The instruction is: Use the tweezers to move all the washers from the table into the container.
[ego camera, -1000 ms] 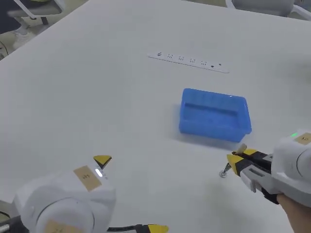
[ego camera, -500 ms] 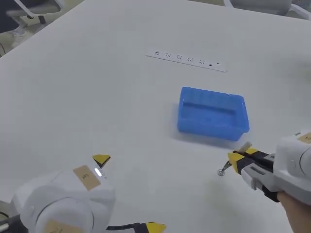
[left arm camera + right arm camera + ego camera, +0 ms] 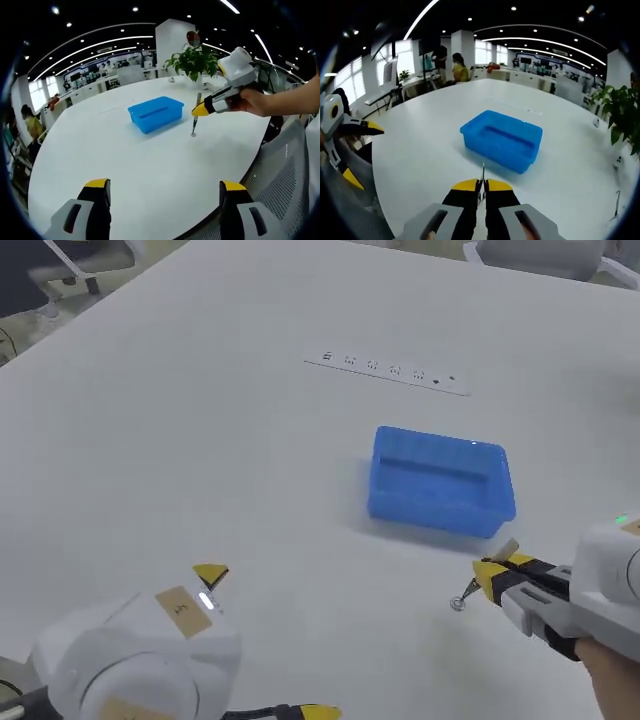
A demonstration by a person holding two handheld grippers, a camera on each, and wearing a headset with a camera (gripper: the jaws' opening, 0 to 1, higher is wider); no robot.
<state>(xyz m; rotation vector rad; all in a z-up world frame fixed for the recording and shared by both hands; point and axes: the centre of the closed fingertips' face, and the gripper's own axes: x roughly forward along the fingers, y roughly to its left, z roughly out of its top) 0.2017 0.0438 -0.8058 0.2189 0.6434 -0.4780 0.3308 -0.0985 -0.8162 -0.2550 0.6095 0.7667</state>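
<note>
The blue container (image 3: 440,480) stands on the white table, also seen in the left gripper view (image 3: 155,112) and the right gripper view (image 3: 502,137). My right gripper (image 3: 490,575) is shut on thin metal tweezers (image 3: 196,115) just in front of the container's near right corner. The tweezers point down, and their tip (image 3: 458,602) meets the table at a small metal washer (image 3: 193,134). I cannot tell whether the tip grips it. The tweezers stick out between the shut jaws (image 3: 482,175). My left gripper (image 3: 262,642) hangs open and empty at the near left, far from the container.
A white power strip (image 3: 388,370) lies flat beyond the container. Bare white table (image 3: 200,440) stretches to the left. Office chairs stand past the far edge. A potted plant (image 3: 192,60) stands behind the table.
The head camera has shifted a little. The right gripper and the tweezers hold nearly the same spot by the container, and the left gripper has not moved.
</note>
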